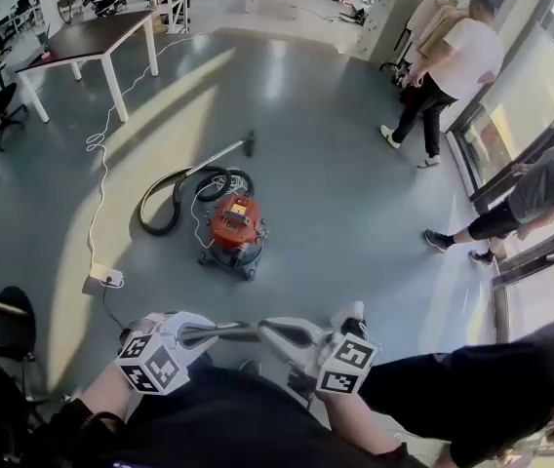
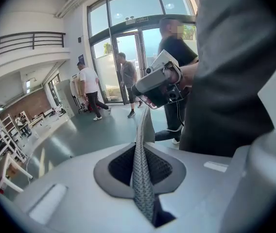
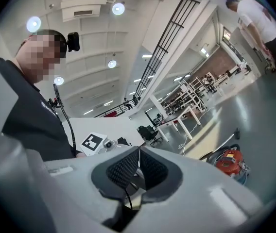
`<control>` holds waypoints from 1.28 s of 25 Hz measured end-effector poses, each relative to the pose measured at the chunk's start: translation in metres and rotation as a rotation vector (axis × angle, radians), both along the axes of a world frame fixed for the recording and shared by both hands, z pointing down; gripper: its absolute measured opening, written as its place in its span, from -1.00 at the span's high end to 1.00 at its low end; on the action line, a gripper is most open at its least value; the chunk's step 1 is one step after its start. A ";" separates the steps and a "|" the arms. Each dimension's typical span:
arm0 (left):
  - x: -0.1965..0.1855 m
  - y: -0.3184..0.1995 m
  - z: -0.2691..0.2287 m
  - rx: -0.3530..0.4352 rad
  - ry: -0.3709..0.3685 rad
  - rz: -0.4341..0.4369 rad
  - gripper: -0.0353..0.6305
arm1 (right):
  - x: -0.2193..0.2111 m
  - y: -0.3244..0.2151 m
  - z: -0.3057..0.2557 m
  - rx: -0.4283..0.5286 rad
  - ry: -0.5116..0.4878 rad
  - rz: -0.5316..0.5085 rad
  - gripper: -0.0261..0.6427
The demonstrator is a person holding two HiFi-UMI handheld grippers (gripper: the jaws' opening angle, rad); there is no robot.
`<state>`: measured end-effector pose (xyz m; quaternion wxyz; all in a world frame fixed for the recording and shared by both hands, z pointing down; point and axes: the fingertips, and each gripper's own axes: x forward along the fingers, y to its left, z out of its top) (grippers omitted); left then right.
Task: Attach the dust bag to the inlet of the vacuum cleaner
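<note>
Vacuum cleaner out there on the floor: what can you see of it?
The vacuum is a drum type: red-orange, plastic-looking top, dark lower body on a wheeled base. It stands upright on the grey floor. A black hose curls in a loop behind it and ends in a pale wand with a dark nozzle. Nothing but the floor touches it.

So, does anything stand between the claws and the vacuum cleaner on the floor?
Nothing visible does. Bare grey floor lies between the left claw, which pinches a thin grey sheet, the right claw and the red vacuum cleaner. Its hose curls behind it, and the power strip sits off to the left.
</note>
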<state>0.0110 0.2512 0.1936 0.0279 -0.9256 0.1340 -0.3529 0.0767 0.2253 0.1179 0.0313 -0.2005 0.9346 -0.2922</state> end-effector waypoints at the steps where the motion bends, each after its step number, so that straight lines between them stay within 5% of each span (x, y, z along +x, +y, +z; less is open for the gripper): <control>1: -0.002 -0.004 0.001 -0.003 0.002 0.008 0.76 | -0.002 -0.004 0.002 -0.007 0.006 0.006 0.94; 22: -0.090 -0.144 0.022 0.020 0.022 0.235 0.76 | -0.081 -0.134 0.017 -0.070 0.163 0.219 0.94; 32: -0.086 -0.175 0.042 0.019 0.006 0.203 0.76 | -0.078 -0.170 0.026 -0.078 0.178 0.200 0.93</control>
